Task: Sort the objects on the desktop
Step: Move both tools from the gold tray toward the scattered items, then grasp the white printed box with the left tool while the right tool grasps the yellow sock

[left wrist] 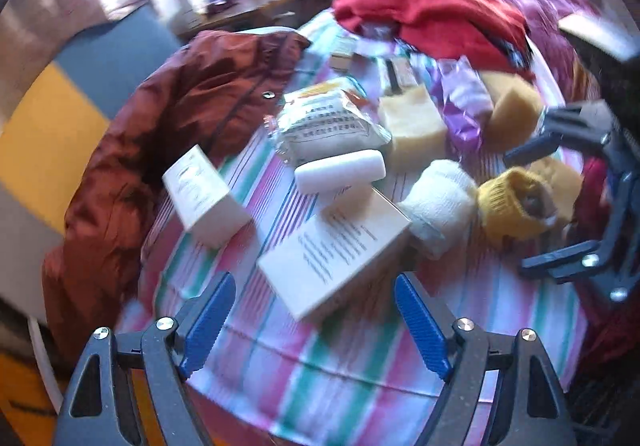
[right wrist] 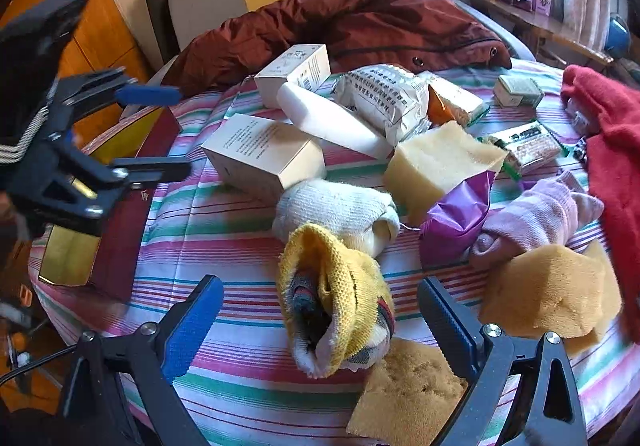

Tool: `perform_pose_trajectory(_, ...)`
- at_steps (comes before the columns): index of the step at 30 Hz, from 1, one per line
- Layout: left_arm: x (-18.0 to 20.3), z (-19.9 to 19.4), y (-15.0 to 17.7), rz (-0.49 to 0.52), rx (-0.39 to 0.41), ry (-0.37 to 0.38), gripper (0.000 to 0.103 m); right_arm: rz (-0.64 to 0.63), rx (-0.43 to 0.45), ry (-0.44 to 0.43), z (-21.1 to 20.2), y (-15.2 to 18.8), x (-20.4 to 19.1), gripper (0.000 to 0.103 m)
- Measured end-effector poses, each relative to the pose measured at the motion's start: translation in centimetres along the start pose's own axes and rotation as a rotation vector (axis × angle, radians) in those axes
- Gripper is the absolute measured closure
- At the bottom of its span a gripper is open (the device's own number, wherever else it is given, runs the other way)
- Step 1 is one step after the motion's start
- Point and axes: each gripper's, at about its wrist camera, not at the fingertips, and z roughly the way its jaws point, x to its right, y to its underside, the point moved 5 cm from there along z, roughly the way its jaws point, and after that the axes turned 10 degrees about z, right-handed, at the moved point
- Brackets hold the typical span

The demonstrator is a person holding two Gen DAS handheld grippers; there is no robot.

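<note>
Yellow knitted sock bundle (right wrist: pixel 336 298) lying between the right gripper (right wrist: pixel 316 322)'s spread, unclenched fingers, white sock (right wrist: pixel 340 210) touching its far side, left gripper (left wrist: pixel 312 310) released and empty, striped tablecloth (right wrist: pixel 224 230), rust jacket (right wrist: pixel 352 22) far.

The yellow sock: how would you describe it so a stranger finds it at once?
On the striped tablecloth, look between the open right gripper fingers. The yellow sock lies there, rolled, touching a white sock. It alone is a yellow knit; nearby yellow pieces are sponges.
</note>
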Motion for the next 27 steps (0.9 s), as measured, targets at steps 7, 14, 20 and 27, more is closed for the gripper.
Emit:
perform_pose_trajectory(7, -0.3, 3.2, -1.4, 0.172, -0.024, 0.066, 0.019, 0.024, -0.024, -0.034, 0.4, -0.1, 0.0, 0.005)
perform_pose_trajectory(14, 0.4, 5.4, -1.4, 0.202, -0.074, 0.152, 0.026, 0.039, -0.05, -0.047, 1.1, 0.0, 0.1, 0.005)
perform_pose_trajectory(20, -0.3, 4.9, -1.0, 0.037, -0.033, 0.193, 0.043, 0.028, -0.065, -0.008, 1.5, 0.1, 0.4, 0.021)
perform_pose_trajectory(27, 1.0, 3.4, 0.2, -0.164, -0.012, 0.193, 0.052, -0.023, -0.082, 0.058, 1.9, 0.4, 0.5, 0.063)
